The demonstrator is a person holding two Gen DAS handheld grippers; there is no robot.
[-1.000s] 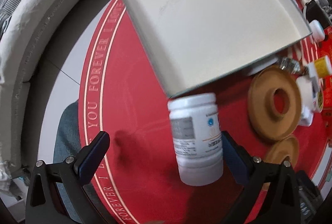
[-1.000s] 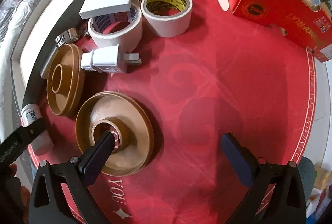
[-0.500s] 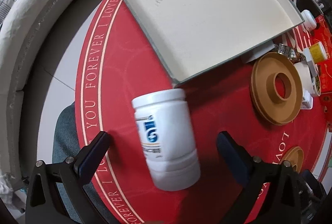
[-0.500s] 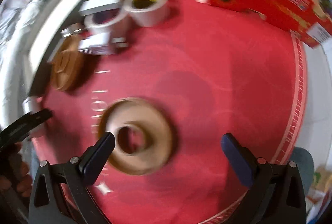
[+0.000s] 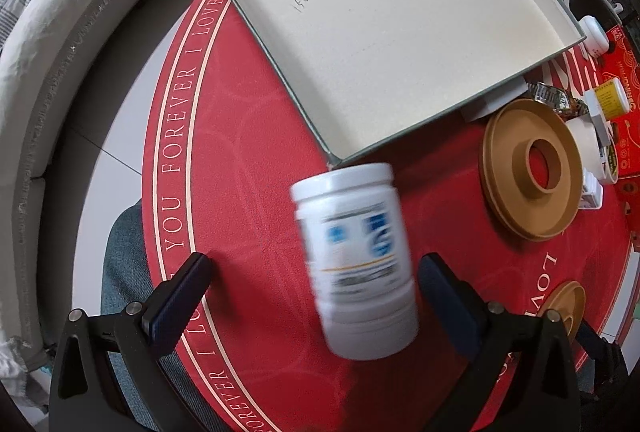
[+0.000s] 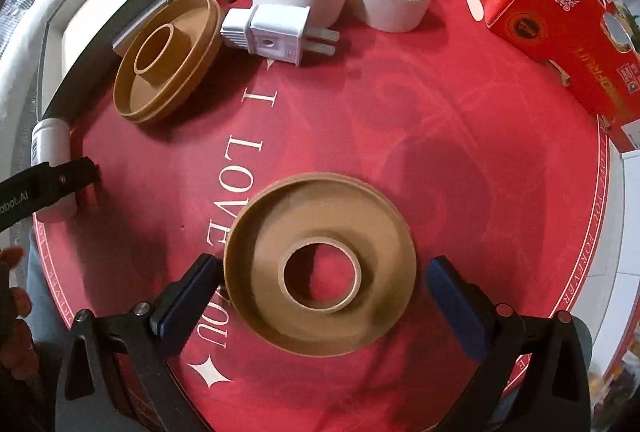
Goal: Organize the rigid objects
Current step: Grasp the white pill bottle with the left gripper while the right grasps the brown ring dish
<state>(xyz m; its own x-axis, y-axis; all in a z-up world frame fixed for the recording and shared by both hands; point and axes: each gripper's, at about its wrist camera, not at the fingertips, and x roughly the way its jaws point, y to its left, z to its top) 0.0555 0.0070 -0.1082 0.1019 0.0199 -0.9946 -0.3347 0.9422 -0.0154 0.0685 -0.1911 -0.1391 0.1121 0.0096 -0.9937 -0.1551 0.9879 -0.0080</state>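
We see the left gripper (image 5: pixel 310 282) with its fingers wide, a blurred white plastic jar with a blue-printed label (image 5: pixel 354 260) between them, touching neither, near the corner of the shallow grey cardboard tray (image 5: pixel 400 32). The right gripper (image 6: pixel 320 292) also has its fingers wide, straddling a tan plastic spool disc (image 6: pixel 320 280) flat on the red round mat (image 6: pixel 460 152) covering the bench; neither finger clearly touches it.

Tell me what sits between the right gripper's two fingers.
In the right wrist view, a brown flanged spool lies flat on the red mat, between the open right gripper's fingers.
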